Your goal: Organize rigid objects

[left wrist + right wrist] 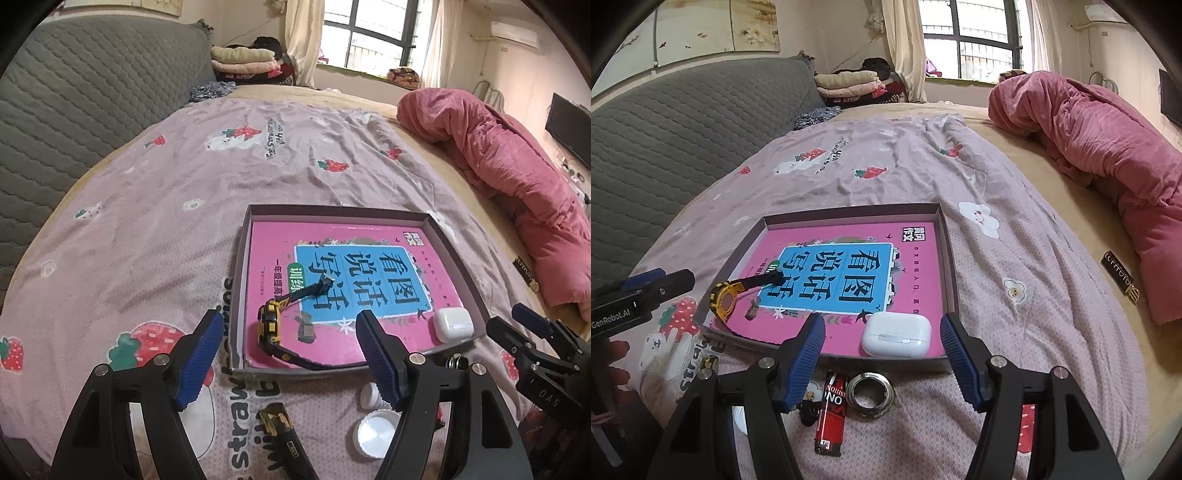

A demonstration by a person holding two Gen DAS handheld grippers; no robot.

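Note:
A shallow cardboard tray (236, 295) lies on the bed with a pink book (332, 236) flat inside it. On the book rest a yellow-and-black watch (271, 325) and a white earbud case (452, 325). My left gripper (289, 314) hovers open above the tray's near edge, with the watch below the gap and untouched. My right gripper (882, 317) is open too, just short of the earbud case (895, 334). Before the tray lie a red lighter (831, 413), a metal ring (870, 395), two white caps (376, 434) and a black-and-gold piece (280, 424).
The bed has a mauve strawberry-print sheet (147, 229). A rolled pink quilt (517, 158) runs along the right, and a grey quilted headboard (74, 103) is on the left. Folded clothes (243, 61) are stacked far back. A hand (613, 354) shows at the left edge.

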